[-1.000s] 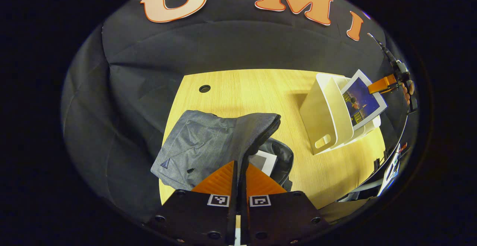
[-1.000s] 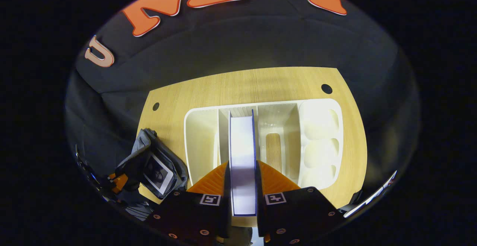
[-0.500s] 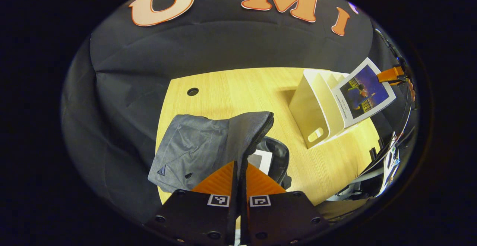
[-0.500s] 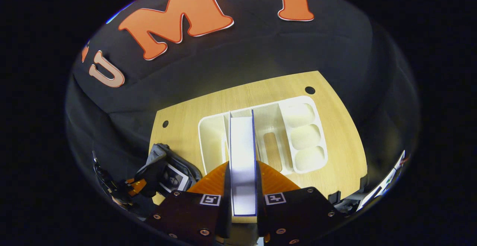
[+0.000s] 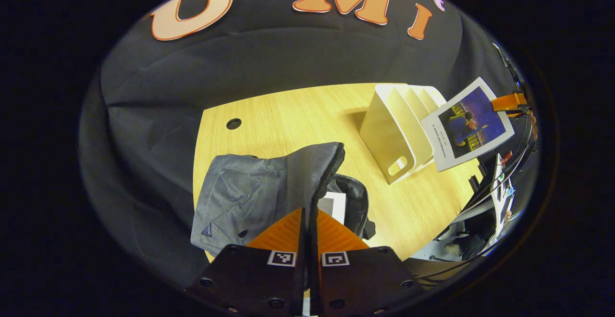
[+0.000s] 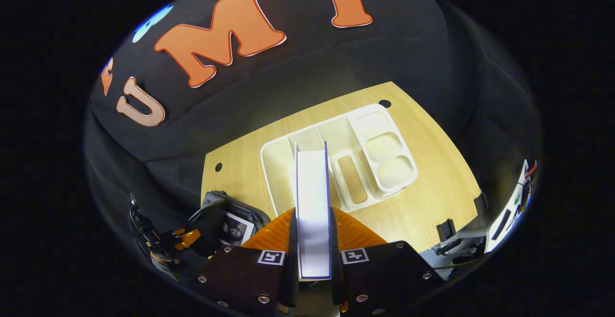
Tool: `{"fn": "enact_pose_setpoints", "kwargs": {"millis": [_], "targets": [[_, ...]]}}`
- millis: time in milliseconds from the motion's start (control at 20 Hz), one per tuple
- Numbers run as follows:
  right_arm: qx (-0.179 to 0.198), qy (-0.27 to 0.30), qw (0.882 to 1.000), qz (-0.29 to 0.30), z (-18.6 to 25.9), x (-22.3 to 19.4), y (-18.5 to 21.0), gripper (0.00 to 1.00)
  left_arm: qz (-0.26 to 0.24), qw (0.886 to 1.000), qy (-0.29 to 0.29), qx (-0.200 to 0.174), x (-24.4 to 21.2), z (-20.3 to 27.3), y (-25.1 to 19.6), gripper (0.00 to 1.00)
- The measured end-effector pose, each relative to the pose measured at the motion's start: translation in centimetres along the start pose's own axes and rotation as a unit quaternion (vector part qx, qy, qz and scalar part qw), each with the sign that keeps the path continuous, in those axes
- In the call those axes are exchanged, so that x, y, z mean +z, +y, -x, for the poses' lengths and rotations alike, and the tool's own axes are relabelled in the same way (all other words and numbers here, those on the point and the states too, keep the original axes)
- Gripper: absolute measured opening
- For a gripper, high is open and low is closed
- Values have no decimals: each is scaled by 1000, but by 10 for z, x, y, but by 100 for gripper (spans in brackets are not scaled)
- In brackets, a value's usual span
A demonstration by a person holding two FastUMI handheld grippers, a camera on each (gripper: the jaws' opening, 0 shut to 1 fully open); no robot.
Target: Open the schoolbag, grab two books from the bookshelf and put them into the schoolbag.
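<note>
Grey bag (image 5: 259, 197) lies open on the worktop (image 5: 288, 115), one book (image 5: 331, 205) already inside, my left fingers (image 5: 307, 221) pinching its flap up. My right fingers (image 6: 312, 230) clamp the second book (image 6: 312, 197), clear above the shelf (image 6: 336, 158); dropping it in remains.

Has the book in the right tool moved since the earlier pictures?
Yes. In the left gripper view the book was partly inside the white rack; now it is lifted clear, above and beside it.
</note>
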State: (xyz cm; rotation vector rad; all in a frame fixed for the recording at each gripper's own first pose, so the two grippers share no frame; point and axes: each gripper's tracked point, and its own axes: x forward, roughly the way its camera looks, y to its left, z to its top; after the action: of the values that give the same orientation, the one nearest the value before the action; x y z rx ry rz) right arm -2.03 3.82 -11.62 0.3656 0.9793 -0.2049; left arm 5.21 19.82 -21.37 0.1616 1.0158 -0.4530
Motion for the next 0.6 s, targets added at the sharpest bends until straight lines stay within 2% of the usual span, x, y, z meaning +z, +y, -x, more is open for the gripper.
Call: {"fn": "enact_pose_setpoints", "kwargs": {"millis": [300,500,600], "targets": [[-5,-15,999,-38,19,-31,4,28,-24,999,3,-29,0,-2,1,6],[14,-13,997,-76,24,-61,18,28,-50,998,6,-46,0,-3,0,6],[10,-20,996,-86,25,-70,19,28,-60,997,8,-53,0,-4,-1,6]]}}
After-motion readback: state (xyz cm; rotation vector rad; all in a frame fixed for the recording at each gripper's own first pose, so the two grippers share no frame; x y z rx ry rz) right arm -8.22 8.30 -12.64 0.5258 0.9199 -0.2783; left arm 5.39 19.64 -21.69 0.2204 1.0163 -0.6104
